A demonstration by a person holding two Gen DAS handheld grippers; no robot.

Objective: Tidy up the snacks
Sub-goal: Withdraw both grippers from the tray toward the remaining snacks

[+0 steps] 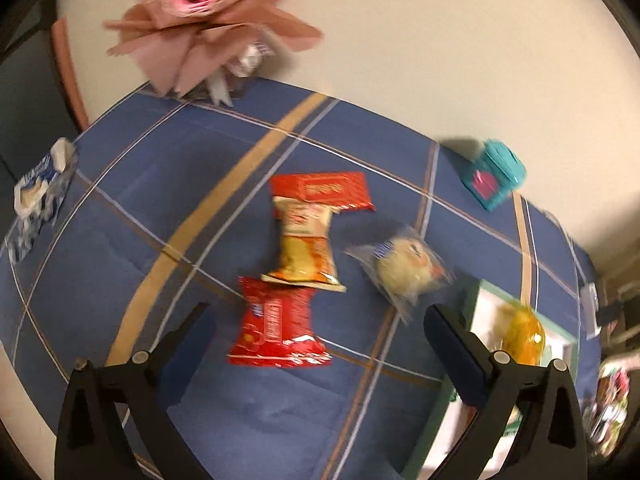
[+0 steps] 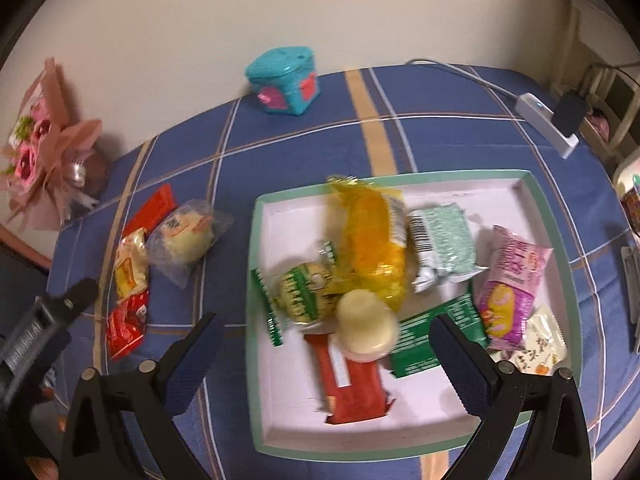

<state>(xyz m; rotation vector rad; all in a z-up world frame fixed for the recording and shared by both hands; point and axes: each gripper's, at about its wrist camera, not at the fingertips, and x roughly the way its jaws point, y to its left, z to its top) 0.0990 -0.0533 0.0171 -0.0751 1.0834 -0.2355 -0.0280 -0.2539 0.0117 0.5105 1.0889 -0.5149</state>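
Observation:
My left gripper (image 1: 320, 328) is open and empty, hovering over a red snack packet (image 1: 278, 326) on the blue cloth. Beyond it lie a yellow packet (image 1: 304, 248), a flat red packet (image 1: 322, 190) and a clear-wrapped bun (image 1: 402, 266). My right gripper (image 2: 326, 340) is open and empty above a white tray with a green rim (image 2: 556, 232). The tray holds several snacks: a yellow bag (image 2: 370, 248), a round cream cake (image 2: 366, 326), a red bar (image 2: 352, 384), green packets (image 2: 442, 248) and a pink packet (image 2: 510, 280). The left gripper shows at the left in the right wrist view (image 2: 48, 316).
A pink flower bouquet (image 1: 204, 8) stands at the back by the wall. A teal box (image 2: 284, 80) sits at the table's far edge. A white power strip with a cable (image 2: 548, 124) lies at the back right. A blue-white wrapper (image 1: 40, 192) lies at the left edge.

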